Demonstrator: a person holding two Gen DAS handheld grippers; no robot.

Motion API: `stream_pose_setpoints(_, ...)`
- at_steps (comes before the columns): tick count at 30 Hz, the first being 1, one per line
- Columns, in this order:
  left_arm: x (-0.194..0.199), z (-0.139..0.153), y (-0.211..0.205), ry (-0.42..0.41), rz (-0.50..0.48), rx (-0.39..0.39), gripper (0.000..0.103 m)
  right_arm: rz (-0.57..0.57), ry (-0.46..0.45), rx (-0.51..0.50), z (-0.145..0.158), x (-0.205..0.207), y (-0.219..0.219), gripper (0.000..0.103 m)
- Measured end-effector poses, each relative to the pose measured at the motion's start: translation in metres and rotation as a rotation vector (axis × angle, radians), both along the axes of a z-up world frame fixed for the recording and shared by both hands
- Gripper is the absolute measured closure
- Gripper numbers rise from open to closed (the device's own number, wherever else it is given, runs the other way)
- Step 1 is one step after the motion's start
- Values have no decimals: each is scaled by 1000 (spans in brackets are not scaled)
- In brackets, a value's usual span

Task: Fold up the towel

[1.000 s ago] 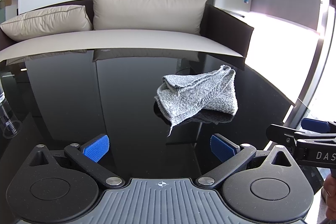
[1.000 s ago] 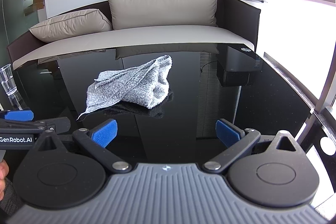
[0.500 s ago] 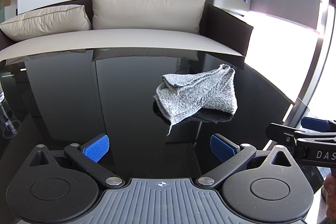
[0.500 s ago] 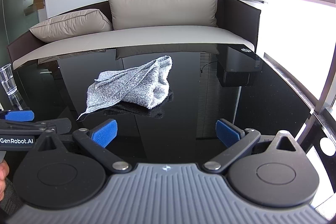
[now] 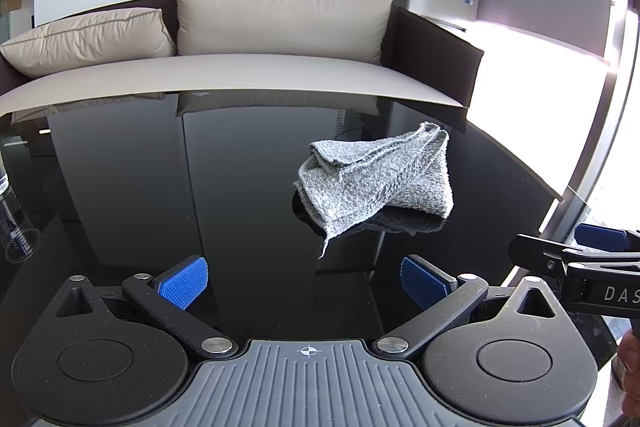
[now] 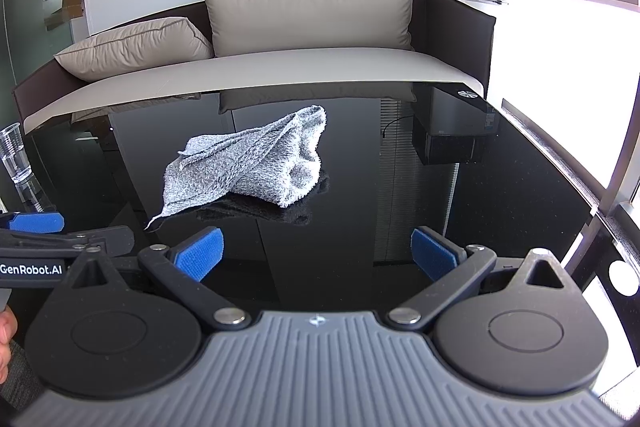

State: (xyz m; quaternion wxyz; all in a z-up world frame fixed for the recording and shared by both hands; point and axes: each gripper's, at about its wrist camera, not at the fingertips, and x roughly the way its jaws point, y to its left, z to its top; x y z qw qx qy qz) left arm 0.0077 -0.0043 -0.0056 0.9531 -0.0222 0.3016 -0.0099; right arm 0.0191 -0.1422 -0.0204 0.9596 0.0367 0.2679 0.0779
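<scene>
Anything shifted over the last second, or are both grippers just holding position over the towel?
Nothing has visibly changed. The crumpled grey terry towel lies in the same heap on the glossy black table, untouched. The left gripper and right gripper stay open, short of the towel, holding nothing.

"GenRobot.AI" reads white on the left gripper (image 6: pixel 56 241) body; "DAS", cut off at the frame edge, shows on the right gripper (image 5: pixel 576 247)
</scene>
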Motion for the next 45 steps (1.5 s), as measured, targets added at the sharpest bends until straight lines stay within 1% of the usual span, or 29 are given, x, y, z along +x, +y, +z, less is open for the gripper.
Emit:
stream_pose_setpoints(12, 12, -1, -4, 7, -12, 0, 1, -8, -5, 1, -1, 12, 0, 1)
stream_pose_setpoints(19, 29, -3, -7, 0, -35, 12, 1, -7, 0, 15, 3, 36, -6, 1)
stream_pose_setpoints(27, 55, -4, -9, -4, -73, -4, 2, -38, 17, 31, 0, 65, -21, 1)
stream_pose_setpoints(32, 70, -4, -8, -5, -91, -20, 8, -45, 21, 39, 0, 79, -29, 1)
stream_pose_setpoints(34, 75, -3, -7, -15, -97, -27, 12, -46, 21, 36, 0, 81, -30, 1)
stream_pose_setpoints(36, 80, 0, -6, -25, -106, -39, 14, -47, 23, 34, -1, 82, -31, 1)
stream_pose_setpoints(38, 84, 2, -6, -31, -116, -48, 22, -49, 25, 33, -2, 83, -32, 1)
stream_pose_setpoints(41, 93, 2, -5, -25, -131, -58, 28, -52, 28, 31, -2, 83, -35, 1)
stream_pose_setpoints(42, 95, 1, -5, -23, -135, -61, 28, -53, 30, 31, -3, 84, -36, 1)
stream_pose_setpoints(44, 99, 1, -5, -22, -141, -64, 34, -58, 37, 39, -4, 87, -37, 1)
stream_pose_setpoints(45, 101, 1, -4, -23, -144, -65, 35, -59, 38, 40, -4, 87, -38, 1)
